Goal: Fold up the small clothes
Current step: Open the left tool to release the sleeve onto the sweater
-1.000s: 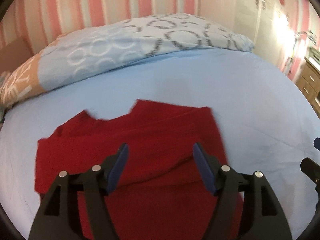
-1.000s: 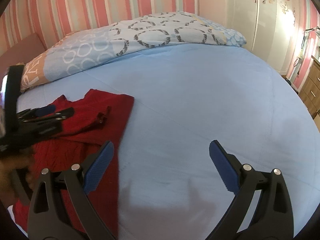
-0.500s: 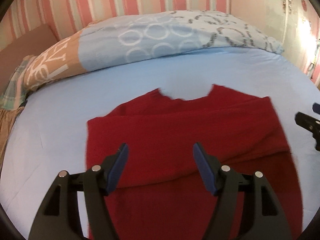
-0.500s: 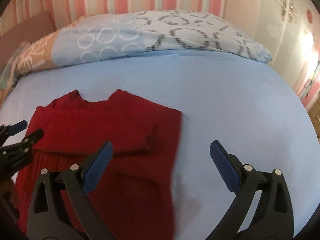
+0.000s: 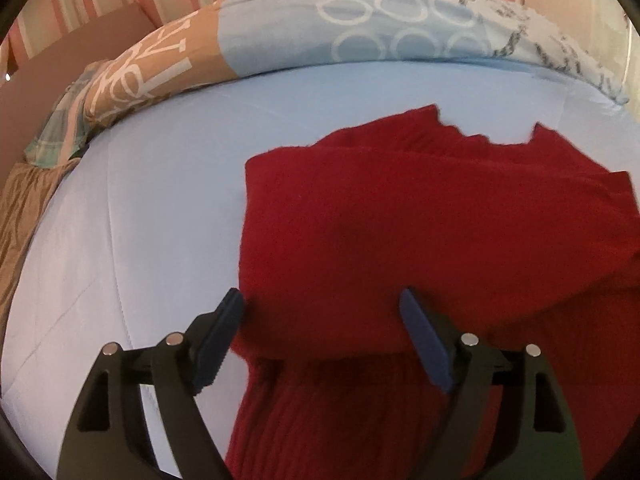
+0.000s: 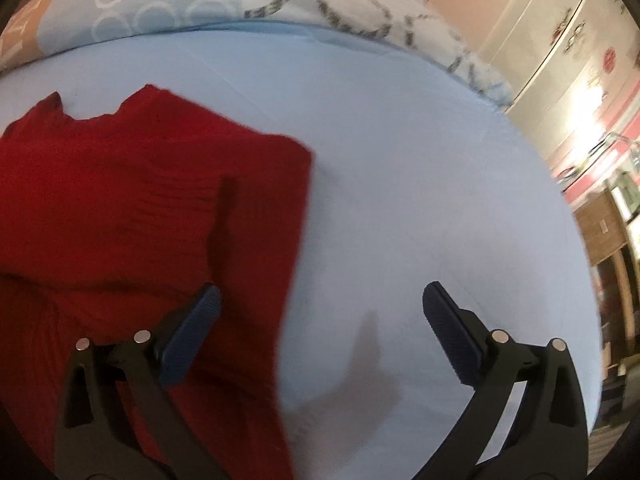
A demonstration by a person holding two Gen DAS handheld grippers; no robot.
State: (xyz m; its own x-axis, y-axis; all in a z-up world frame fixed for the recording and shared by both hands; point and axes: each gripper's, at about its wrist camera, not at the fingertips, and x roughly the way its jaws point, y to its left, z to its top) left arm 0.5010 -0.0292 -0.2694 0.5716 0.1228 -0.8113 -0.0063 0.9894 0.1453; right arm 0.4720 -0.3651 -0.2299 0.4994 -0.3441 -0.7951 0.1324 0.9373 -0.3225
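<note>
A red knitted sweater (image 5: 400, 232) lies flat on the light blue bed sheet (image 5: 160, 200), neckline toward the pillows, with a sleeve folded across its body. My left gripper (image 5: 322, 312) hovers over the sweater's left edge; its jaws are opening and the pads press on nothing. In the right wrist view the sweater (image 6: 140, 208) fills the left half, and my right gripper (image 6: 320, 304) stands wide open astride its right edge, one finger over the knit, the other over bare sheet (image 6: 400, 200).
Patterned blue and tan pillows (image 5: 360, 28) line the head of the bed below a pink striped wall. A brown blanket (image 5: 24, 208) lies at the bed's left side. A white wardrobe (image 6: 560, 40) and a wooden dresser (image 6: 600, 232) stand to the right.
Both grippers have dropped closer to the sweater. The left one shifted to the sweater's left edge and its jaws widened; the right one came over the right edge, still wide open.
</note>
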